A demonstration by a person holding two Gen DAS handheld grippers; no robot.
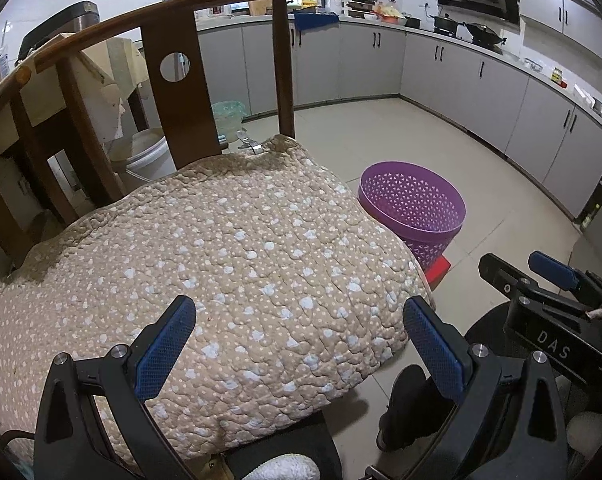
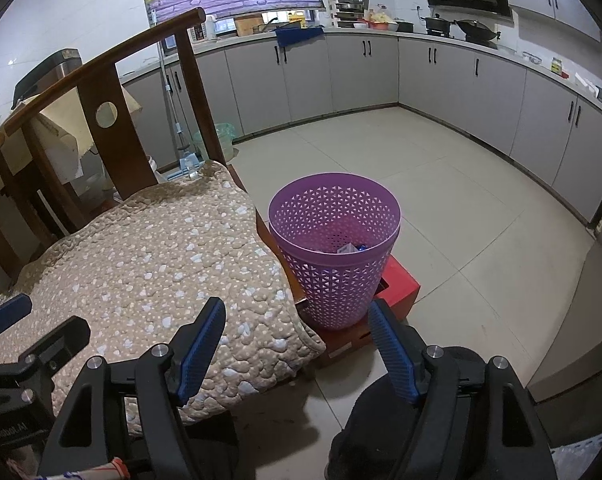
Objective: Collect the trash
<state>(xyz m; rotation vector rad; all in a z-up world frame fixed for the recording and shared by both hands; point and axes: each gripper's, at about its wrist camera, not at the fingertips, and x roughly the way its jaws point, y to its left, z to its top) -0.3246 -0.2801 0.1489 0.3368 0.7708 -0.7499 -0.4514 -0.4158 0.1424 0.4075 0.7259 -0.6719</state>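
Fingers first: the left gripper (image 1: 299,354) hangs over the front edge of the quilted beige spotted chair cushion (image 1: 221,264) with its blue-padded fingers spread wide and nothing between them. Same story on the right gripper (image 2: 305,354), fingers well apart and empty, poised just off the cushion's front right corner, above the floor tiles.

Just beyond the right gripper stands the purple perforated plastic waste basket (image 2: 335,248), upright on a flat red box (image 2: 399,290) on the floor, tight beside the right edge of the dark wooden chair (image 1: 173,80). Down inside the basket, a few small scraps (image 2: 351,248) lie on the bottom, white and blue, too small to identify. The cushion itself shows no trash on it from either view.

Judging from that, collecting here looks nearly finished, or the next piece lies out of view. To do this step well, scan the cushion edges and the floor by the chair legs, pinch any scrap squarely between the pads, carry it over the rim's centre and release low so nothing bounces out through the open top.

Writing: "DAS" reads on the right gripper's black body in the left view. Farther back, grey kitchen cabinets (image 2: 441,76) line the walls.
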